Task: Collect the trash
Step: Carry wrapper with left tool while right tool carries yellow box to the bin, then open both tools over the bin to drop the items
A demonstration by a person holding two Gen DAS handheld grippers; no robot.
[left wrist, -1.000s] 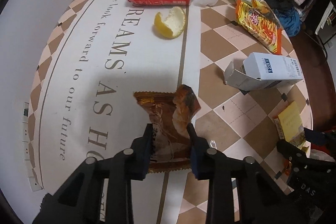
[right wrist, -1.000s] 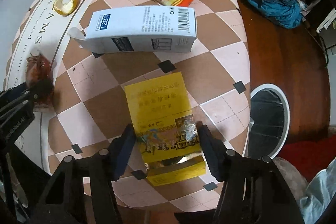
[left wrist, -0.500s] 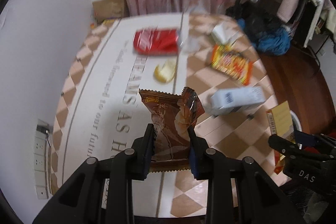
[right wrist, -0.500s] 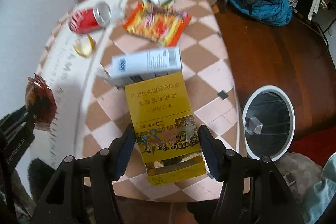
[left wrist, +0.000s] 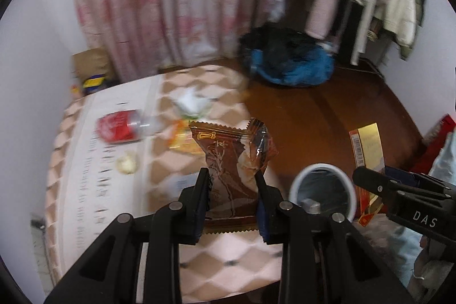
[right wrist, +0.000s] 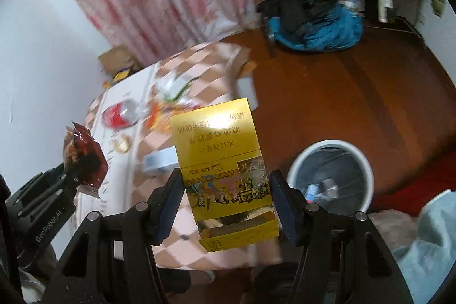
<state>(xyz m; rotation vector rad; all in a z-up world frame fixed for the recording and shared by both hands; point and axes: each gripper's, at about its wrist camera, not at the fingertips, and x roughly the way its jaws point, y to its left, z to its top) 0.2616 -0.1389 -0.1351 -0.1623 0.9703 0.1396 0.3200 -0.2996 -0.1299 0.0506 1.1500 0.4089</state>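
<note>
My left gripper (left wrist: 231, 190) is shut on a brown snack wrapper (left wrist: 232, 161) and holds it high above the table's near edge. My right gripper (right wrist: 226, 198) is shut on a yellow cigarette box (right wrist: 222, 158), also lifted. The box shows in the left wrist view (left wrist: 367, 153), the wrapper in the right wrist view (right wrist: 82, 158). A white round trash bin (right wrist: 330, 178) with a dark liner stands on the floor to the right of the table; it also shows in the left wrist view (left wrist: 323, 193).
On the checkered table (left wrist: 114, 190) lie a red cola can (left wrist: 119, 126), an orange peel (left wrist: 126, 163), an orange snack bag (left wrist: 182, 138), crumpled white paper (left wrist: 191, 103) and a white carton (right wrist: 159, 160). A blue cloth pile (right wrist: 316, 30) lies on the wooden floor.
Both grippers have risen well above the table and swung right, carrying the wrapper and the yellow box. The trash bin has come into the left wrist view.
</note>
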